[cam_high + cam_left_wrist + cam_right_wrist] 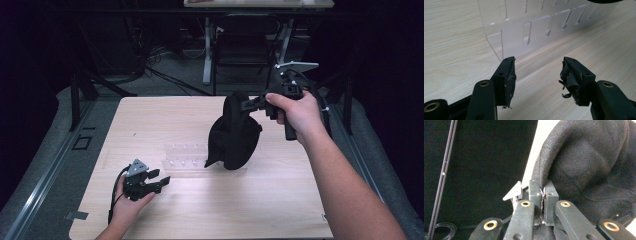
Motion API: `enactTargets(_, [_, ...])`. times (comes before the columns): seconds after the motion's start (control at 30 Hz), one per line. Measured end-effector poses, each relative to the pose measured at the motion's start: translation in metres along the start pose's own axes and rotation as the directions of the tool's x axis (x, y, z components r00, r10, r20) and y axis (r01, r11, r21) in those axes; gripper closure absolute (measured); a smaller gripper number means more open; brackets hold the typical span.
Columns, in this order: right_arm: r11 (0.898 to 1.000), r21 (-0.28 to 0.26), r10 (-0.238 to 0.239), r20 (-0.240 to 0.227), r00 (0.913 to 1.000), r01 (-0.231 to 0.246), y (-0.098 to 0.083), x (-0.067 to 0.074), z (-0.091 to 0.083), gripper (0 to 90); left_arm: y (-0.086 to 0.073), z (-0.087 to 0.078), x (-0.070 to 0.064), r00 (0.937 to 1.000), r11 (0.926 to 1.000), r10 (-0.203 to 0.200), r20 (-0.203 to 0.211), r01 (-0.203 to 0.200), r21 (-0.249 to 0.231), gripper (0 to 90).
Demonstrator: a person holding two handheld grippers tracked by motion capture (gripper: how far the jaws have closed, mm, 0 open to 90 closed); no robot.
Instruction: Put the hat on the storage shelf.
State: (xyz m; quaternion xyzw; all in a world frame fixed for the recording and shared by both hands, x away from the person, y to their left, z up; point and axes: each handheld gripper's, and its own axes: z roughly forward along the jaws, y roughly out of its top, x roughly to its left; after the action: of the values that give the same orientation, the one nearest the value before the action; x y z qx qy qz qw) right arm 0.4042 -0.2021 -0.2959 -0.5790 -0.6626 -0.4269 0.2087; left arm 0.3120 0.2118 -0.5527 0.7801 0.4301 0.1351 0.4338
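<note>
Pinching an edge of the black cloth [234, 135], the right tongs [248, 103] are clamped tight so it hangs over the clear slotted rack [184, 156], likely to drape it. The left tongs [159, 179] rest wide apart, empty, on the counter [280, 200], perhaps ready to assist.

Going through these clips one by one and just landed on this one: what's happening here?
A person at a wooden table holds a claw in each hand. The right claw is shut on the edge of a black fabric item, possibly a hat, holding it up so it hangs over a clear acrylic rack, its lower end at or near the tabletop. The left claw rests open and empty near the front left, pointed at the rack.
</note>
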Motion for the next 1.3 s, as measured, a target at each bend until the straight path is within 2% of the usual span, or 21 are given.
enactTargets(0.47, [1.0,0.015,0.0,0.018,0.9998,0.0,0.007,0.001,0.016,88.5,0.0,-0.001,-0.001,1.0,1.0,0.004,-0.004,-0.004,-0.006,45.1])
enactTargets(0.57, [1.0,0.016,-0.001,0.015,0.9999,0.001,0.008,0.0,0.018,88.5,0.002,-0.002,-0.001,0.9996,0.9996,0.027,-0.01,-0.027,0.002,45.1])
enactTargets(0.67, [1.0,0.015,0.003,0.013,0.9999,-0.003,0.009,0.0,0.019,88.4,0.003,-0.002,-0.003,0.9995,0.9995,0.032,-0.01,-0.032,-0.003,45.3])
enactTargets(0.9, [1.0,0.005,-0.001,-0.015,0.9999,0.001,0.01,0.0,0.026,88.4,0.011,-0.002,-0.011,0.999,0.9983,0.045,0.001,-0.045,-0.039,45.3])
enactTargets(1.17, [1.0,-0.004,0.003,-0.058,0.9983,-0.004,0.013,0.0,0.039,88.4,0.028,-0.006,-0.025,0.996,0.9944,0.079,0.042,-0.075,-0.074,46.8])
enactTargets(1.3, [1.0,-0.003,0.003,-0.07,0.9975,-0.003,0.013,0.0,0.043,88.4,0.036,-0.007,-0.032,0.9939,0.9928,0.095,0.055,-0.091,-0.077,48.2])
